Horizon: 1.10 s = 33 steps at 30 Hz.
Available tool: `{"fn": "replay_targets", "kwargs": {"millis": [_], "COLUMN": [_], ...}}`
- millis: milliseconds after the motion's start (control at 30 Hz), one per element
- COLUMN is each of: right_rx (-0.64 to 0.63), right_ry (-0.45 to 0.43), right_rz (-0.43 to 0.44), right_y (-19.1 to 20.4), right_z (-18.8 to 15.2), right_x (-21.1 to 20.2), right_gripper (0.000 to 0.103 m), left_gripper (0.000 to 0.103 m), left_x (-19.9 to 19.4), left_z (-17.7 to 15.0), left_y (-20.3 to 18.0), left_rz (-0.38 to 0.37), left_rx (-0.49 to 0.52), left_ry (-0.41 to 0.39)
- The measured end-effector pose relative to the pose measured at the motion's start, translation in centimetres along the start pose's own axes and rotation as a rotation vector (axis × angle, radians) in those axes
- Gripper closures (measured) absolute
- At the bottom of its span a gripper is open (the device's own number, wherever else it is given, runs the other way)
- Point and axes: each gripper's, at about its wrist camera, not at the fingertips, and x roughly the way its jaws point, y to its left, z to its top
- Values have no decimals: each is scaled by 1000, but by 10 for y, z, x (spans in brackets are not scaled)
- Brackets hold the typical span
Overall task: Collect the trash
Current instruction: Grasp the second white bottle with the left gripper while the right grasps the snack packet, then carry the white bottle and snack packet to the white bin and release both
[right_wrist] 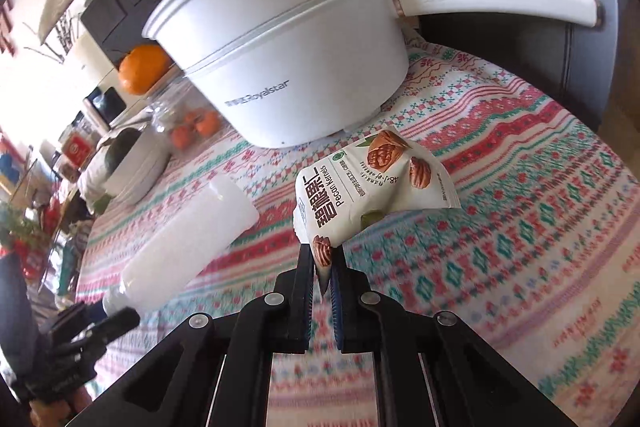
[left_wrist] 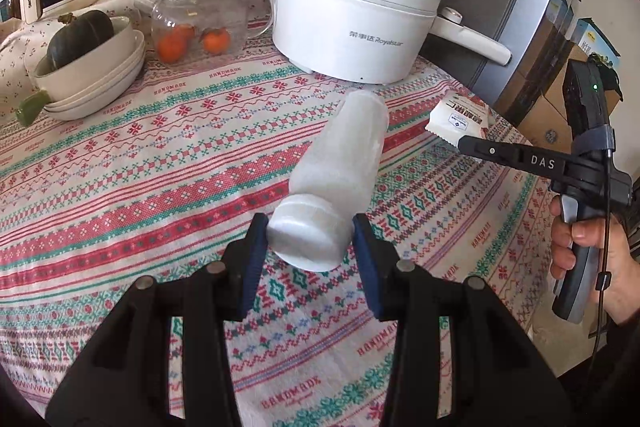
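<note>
Both claws hold trash above the patterned tablecloth (left_wrist: 160,167): the left claw (left_wrist: 306,239) pinches the cap end of a cloudy white plastic bottle (left_wrist: 340,163), and the right claw (right_wrist: 323,267) is squeezed nearly closed on one corner of a pecan snack packet (right_wrist: 372,187). That bottle looks light, stiff and a bit slippery, so a grip lower on its body may feel safer. Thin and floppy, the packet just needs a firm pinch on its flat edge.
</note>
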Motion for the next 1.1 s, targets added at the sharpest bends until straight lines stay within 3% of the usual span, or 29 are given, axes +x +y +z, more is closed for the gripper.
{"fn": "replay_targets", "kwargs": {"millis": [567,867,1100], "right_rx": [-241,-305,-214], "right_ry": [73,96,126], "right_rz": [-92,-64,-19], "right_y": [5,11,-12], "right_z": [-65,-100,-113], "right_x": [-141,-197,-223], "right_gripper": [94,94,94], "left_gripper": [59,59,59], "left_x": [-90,-125,-137], "left_z": [-21,-37,-44], "left_y": [-82,-124,-162], "left_rz": [4,-65,-167], "left_rx": [11,3,25], "left_ry": [-55,-116,-133]}}
